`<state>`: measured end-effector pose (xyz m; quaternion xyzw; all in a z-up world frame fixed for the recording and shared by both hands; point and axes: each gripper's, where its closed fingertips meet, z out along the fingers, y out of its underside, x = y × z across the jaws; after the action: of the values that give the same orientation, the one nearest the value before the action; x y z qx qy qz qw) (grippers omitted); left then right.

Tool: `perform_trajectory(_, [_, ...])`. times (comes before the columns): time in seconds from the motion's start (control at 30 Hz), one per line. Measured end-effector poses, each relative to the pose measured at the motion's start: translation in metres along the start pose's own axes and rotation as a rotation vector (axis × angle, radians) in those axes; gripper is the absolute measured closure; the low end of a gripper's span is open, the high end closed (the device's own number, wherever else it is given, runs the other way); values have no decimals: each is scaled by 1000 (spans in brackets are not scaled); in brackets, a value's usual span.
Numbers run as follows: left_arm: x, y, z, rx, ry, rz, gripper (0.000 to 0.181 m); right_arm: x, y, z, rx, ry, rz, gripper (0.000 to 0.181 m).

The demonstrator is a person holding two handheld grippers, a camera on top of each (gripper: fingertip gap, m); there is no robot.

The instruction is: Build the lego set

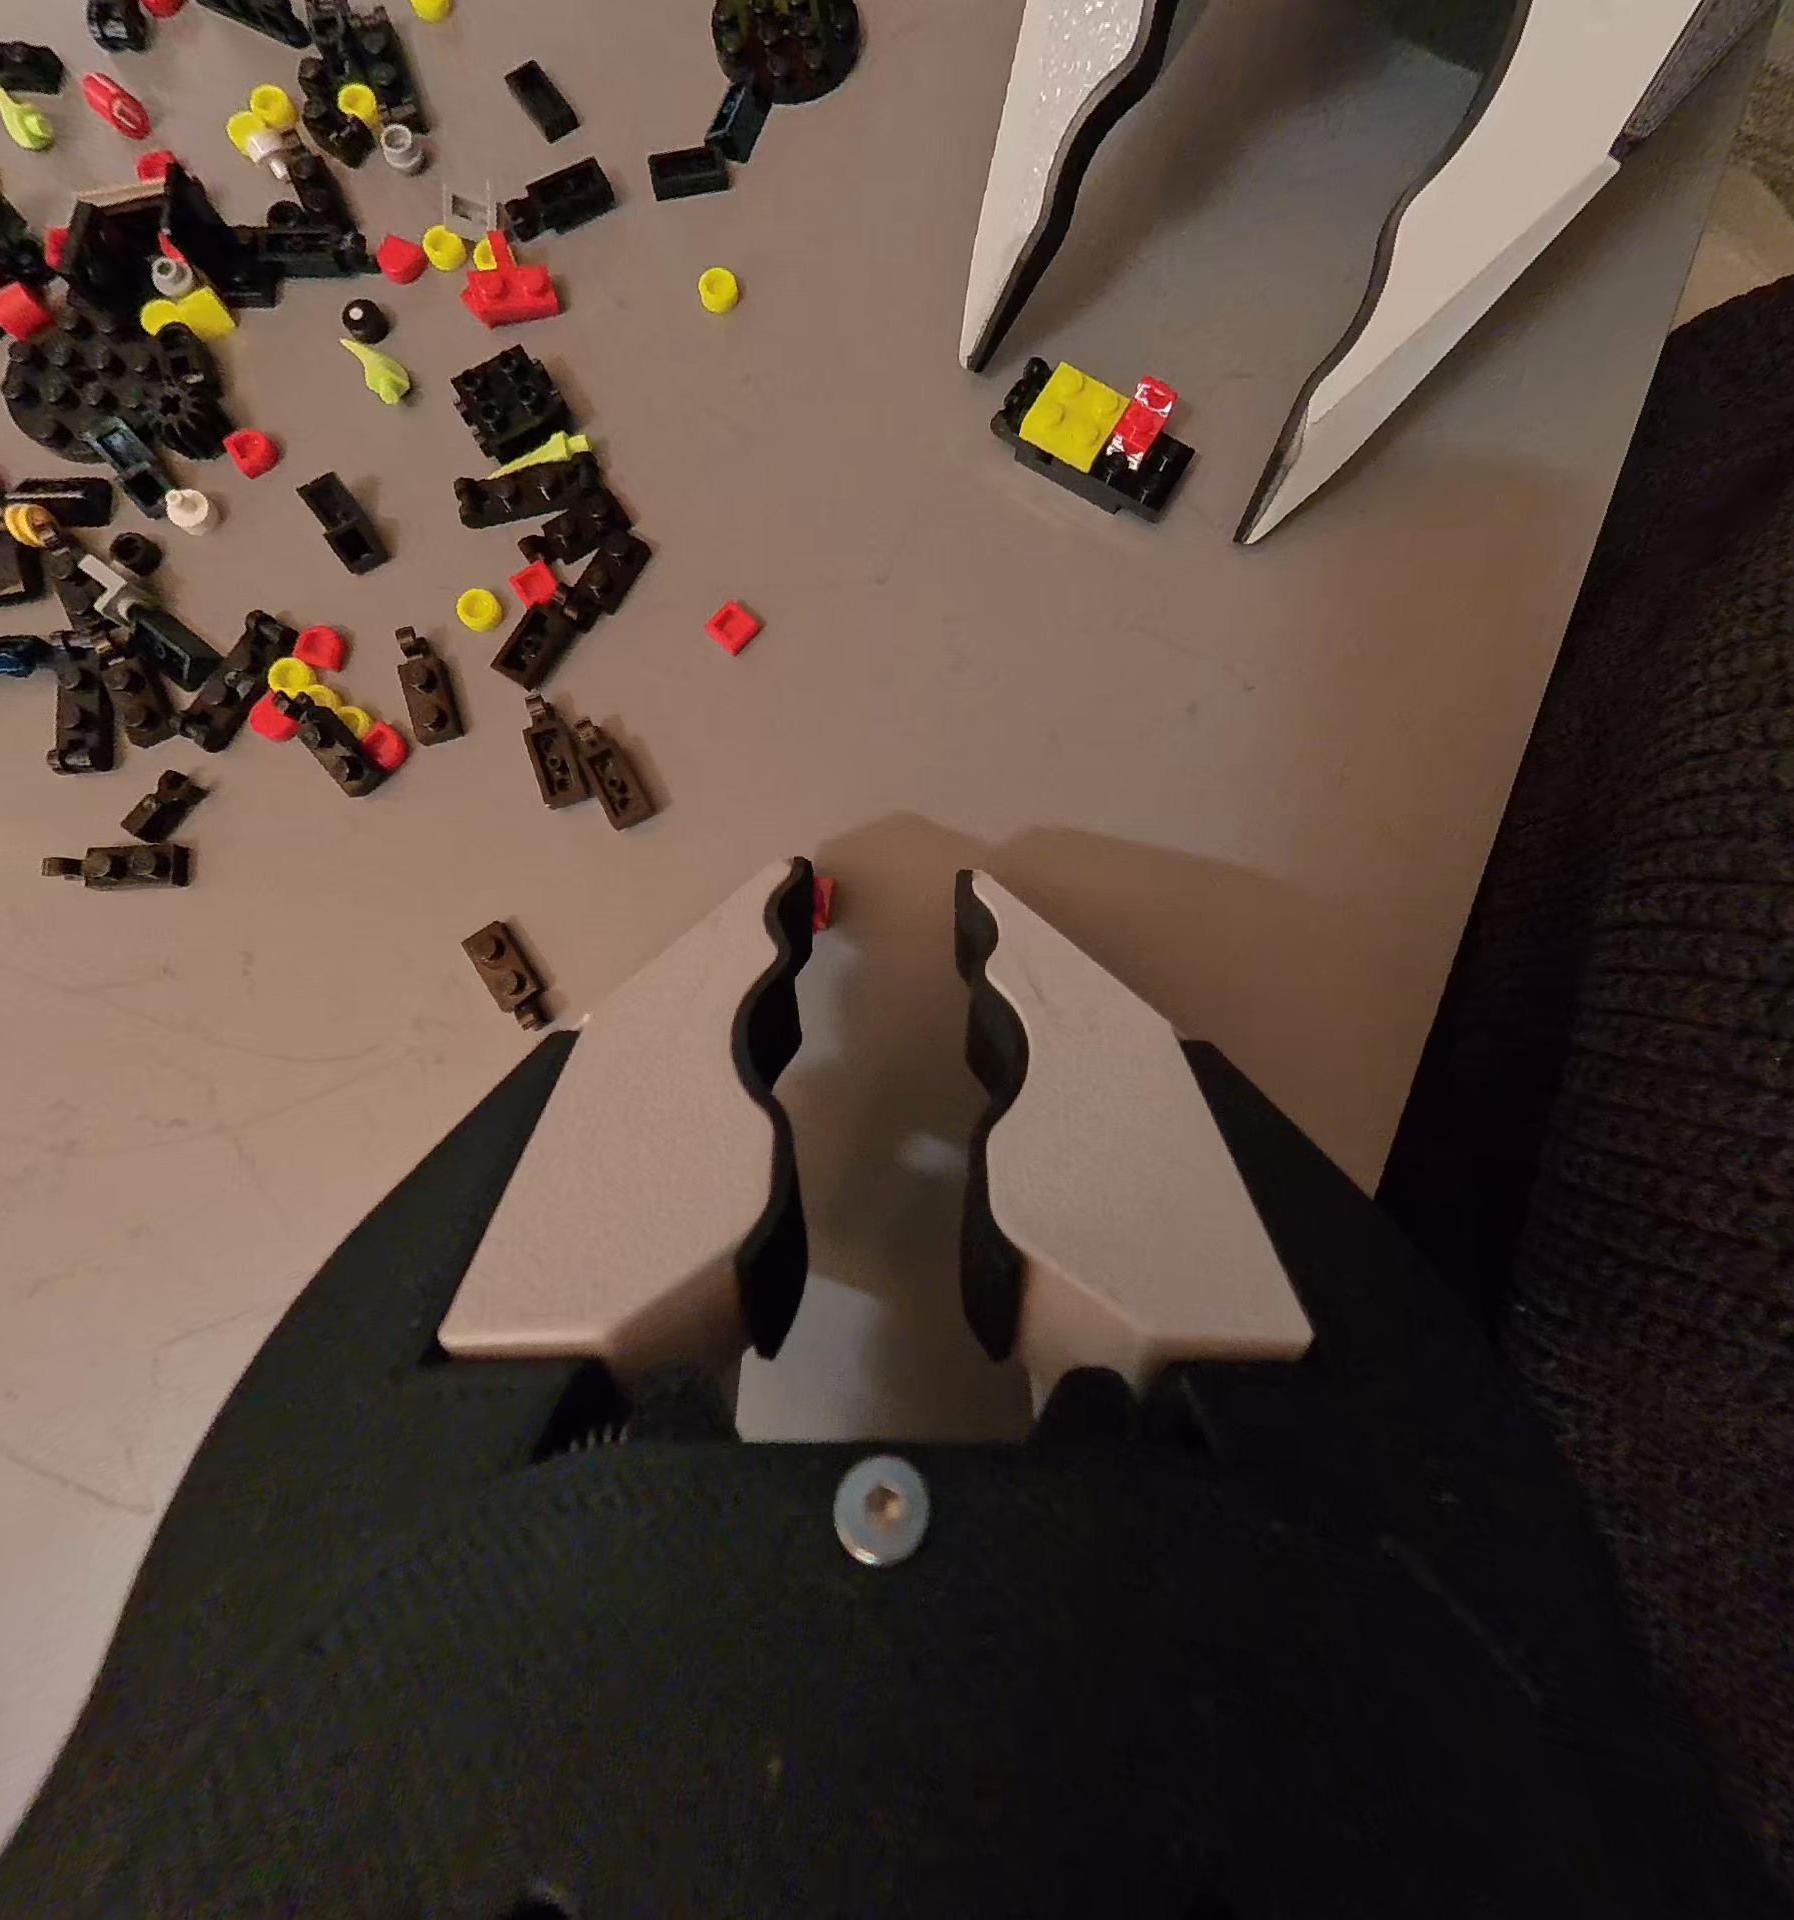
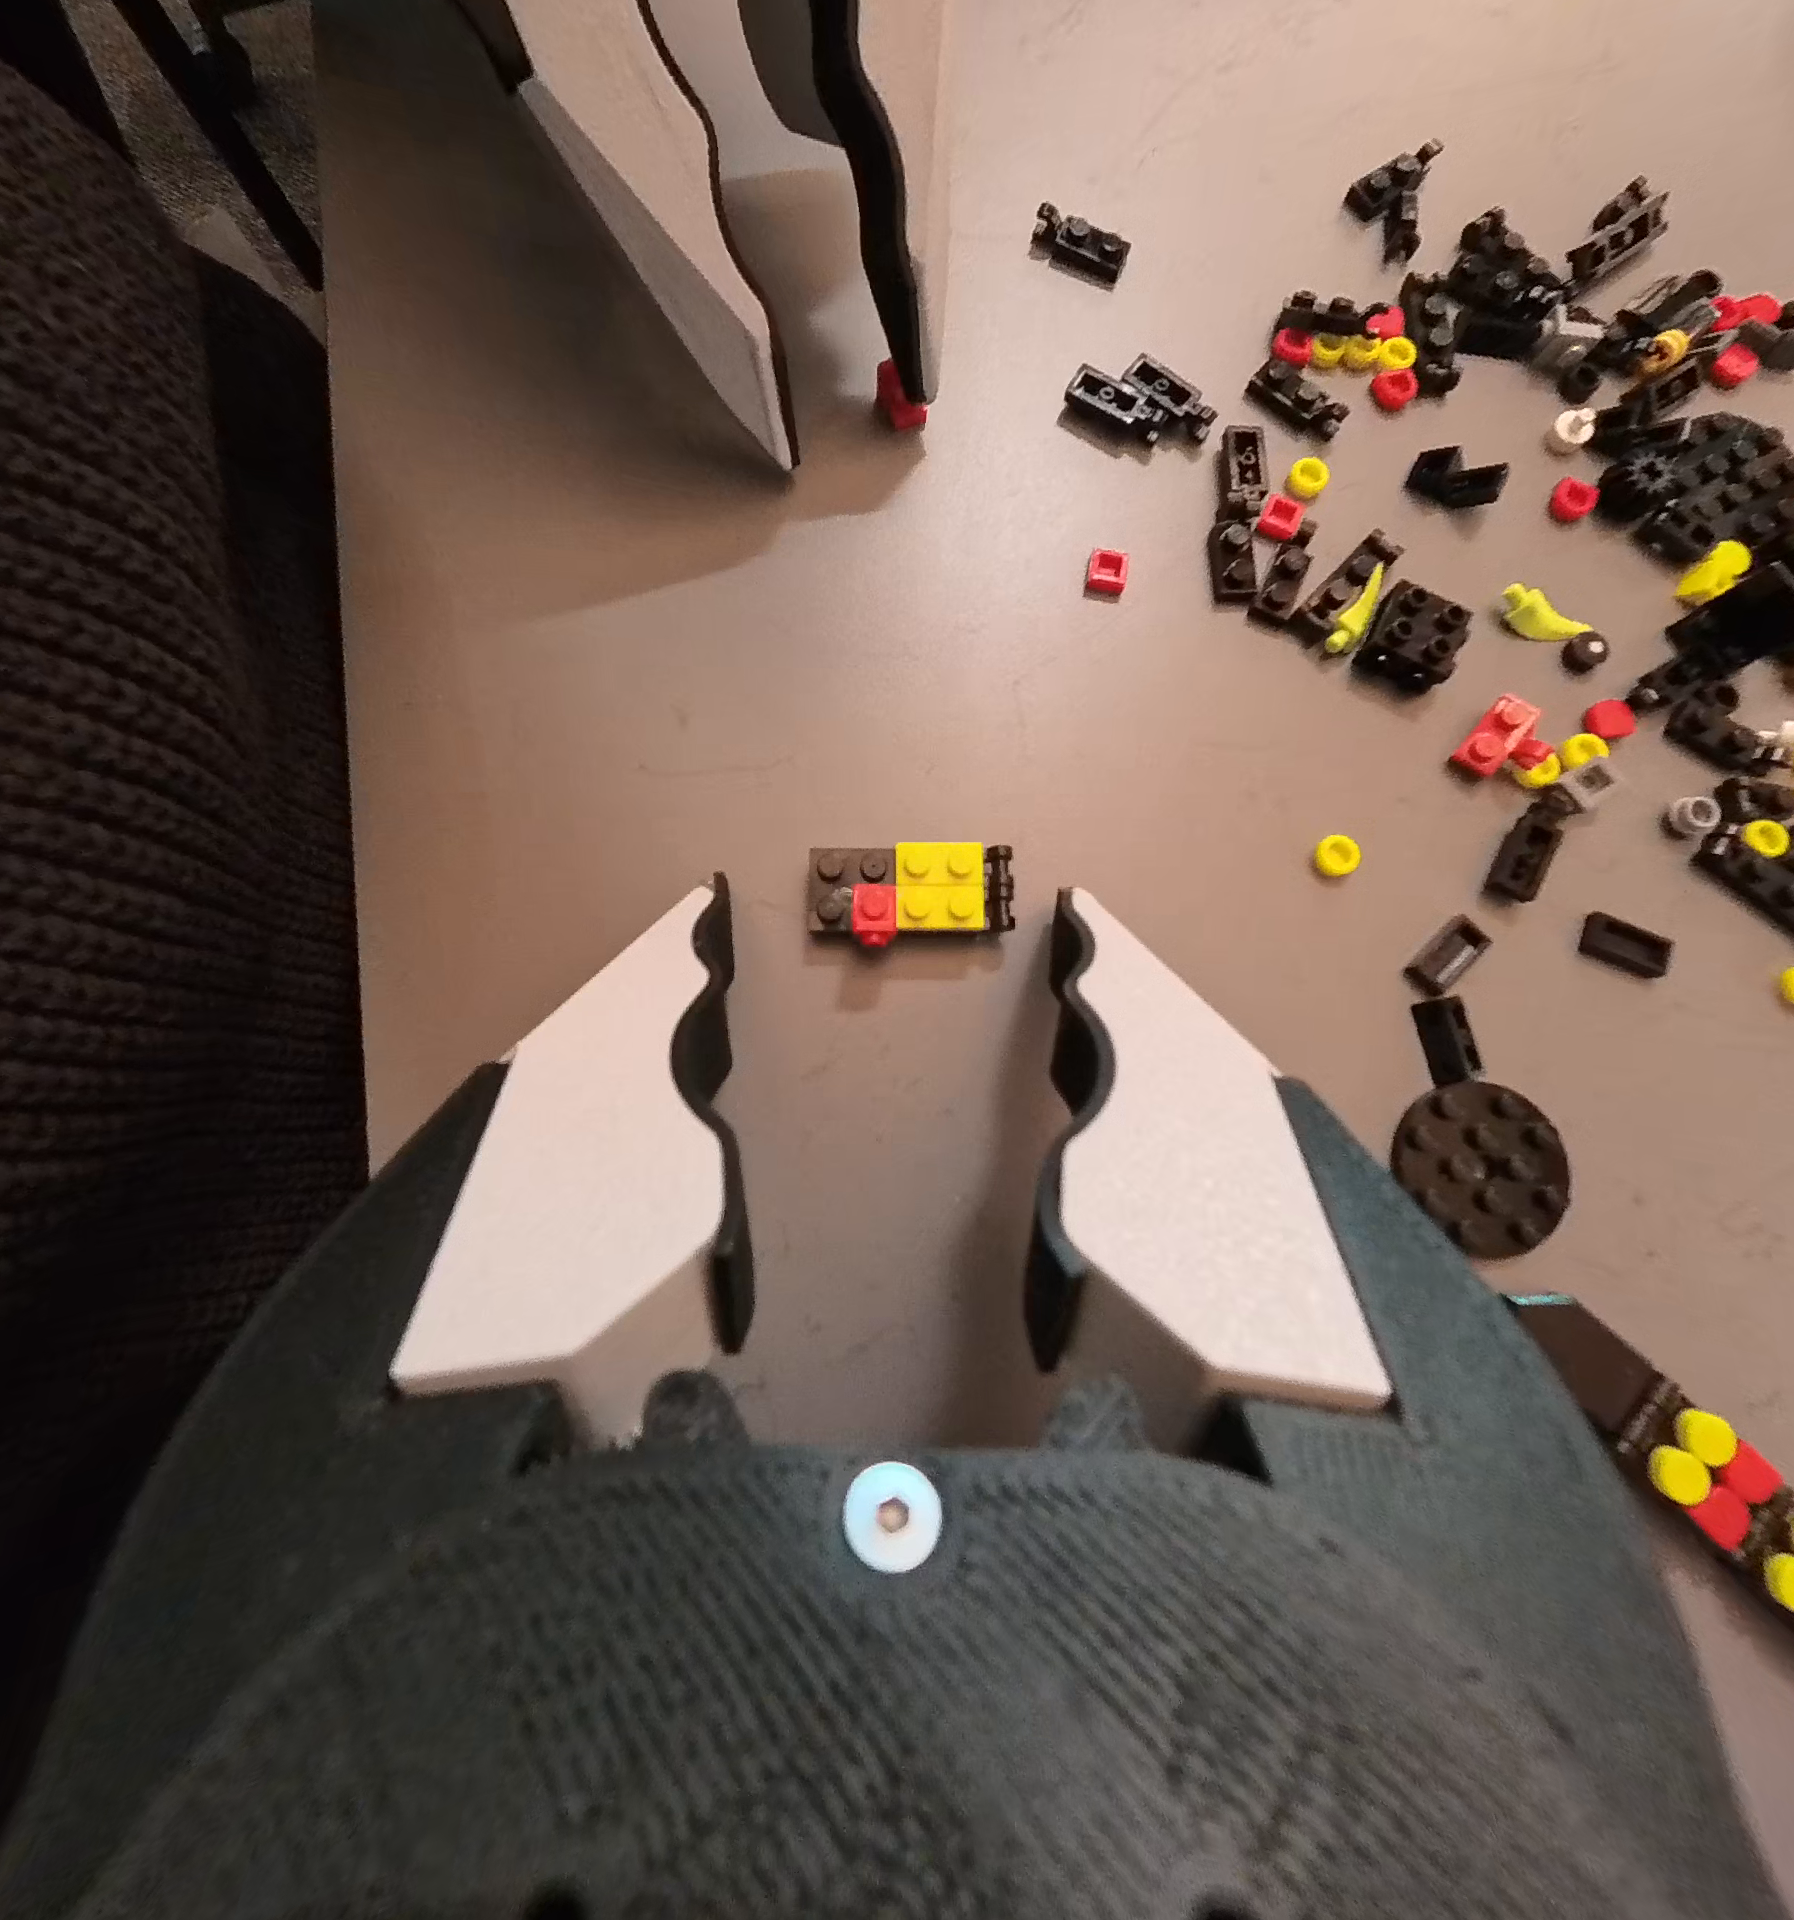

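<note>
A small assembly lies on the grey table: a black plate carrying yellow bricks and a red piece. My right gripper is open and empty, its tips on either side of the assembly's near edge. In the left wrist view the right gripper straddles the assembly. My left gripper is open, low over the table. A small red piece sits against its left fingertip and is not clamped. The right wrist view shows the left gripper and that red piece as well.
Many loose black, red and yellow pieces lie scattered on the table. A single red tile lies apart. A black round plate and a studded strip lie near the right gripper. Dark knitted fabric borders the table edge. The tips of one gripper are about 10 cm away from the tips of the other. About 5 cm separates my left fingertips from the single red tile. It turns up in the right wrist view as well.
</note>
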<state>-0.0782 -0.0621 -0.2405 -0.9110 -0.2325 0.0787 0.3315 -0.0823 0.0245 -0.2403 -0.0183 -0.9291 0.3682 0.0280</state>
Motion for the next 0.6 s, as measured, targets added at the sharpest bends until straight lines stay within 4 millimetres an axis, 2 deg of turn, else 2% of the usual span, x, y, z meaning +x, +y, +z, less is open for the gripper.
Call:
perform_trajectory(0.4, [2,0,-1,4,24,-10,155,-1,-1,0,-2,5,-19,122])
perform_trajectory(0.6, [5,0,-1,3,28,10,162,-1,-1,0,-1,6,-22,122])
